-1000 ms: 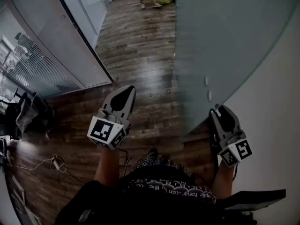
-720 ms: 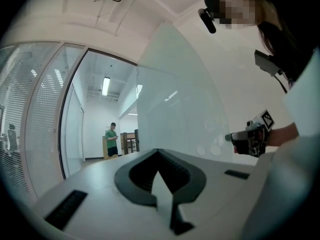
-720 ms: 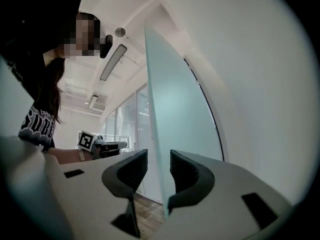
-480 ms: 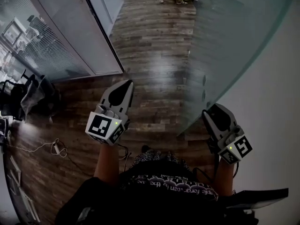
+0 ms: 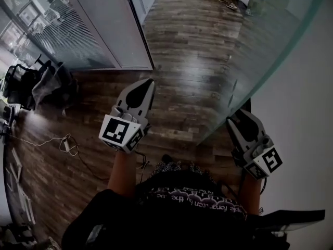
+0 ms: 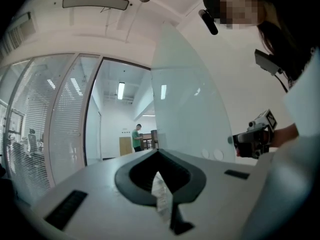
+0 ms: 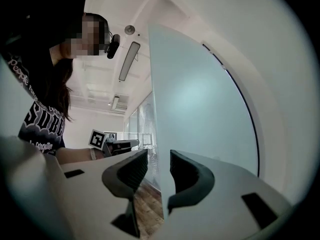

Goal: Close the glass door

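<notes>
Straddling the glass door's (image 5: 270,46) edge at lower right of the head view, my right claw (image 5: 243,120) has its jaws slightly apart, the pane between them. My left claw (image 5: 143,90), at centre, is closed on nothing, above the wooden floor (image 5: 182,46). The door sweeps away to upper right.

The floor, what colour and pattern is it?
The floor is dark brown wood-look planks, clearest in the head view.

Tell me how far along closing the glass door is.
Done: the right gripper has its open jaws straddling the edge of the glass door. In hand: nothing clamped yet; the left gripper is shut and empty. Left: the door stands open by the white wall and needs swinging shut.
</notes>
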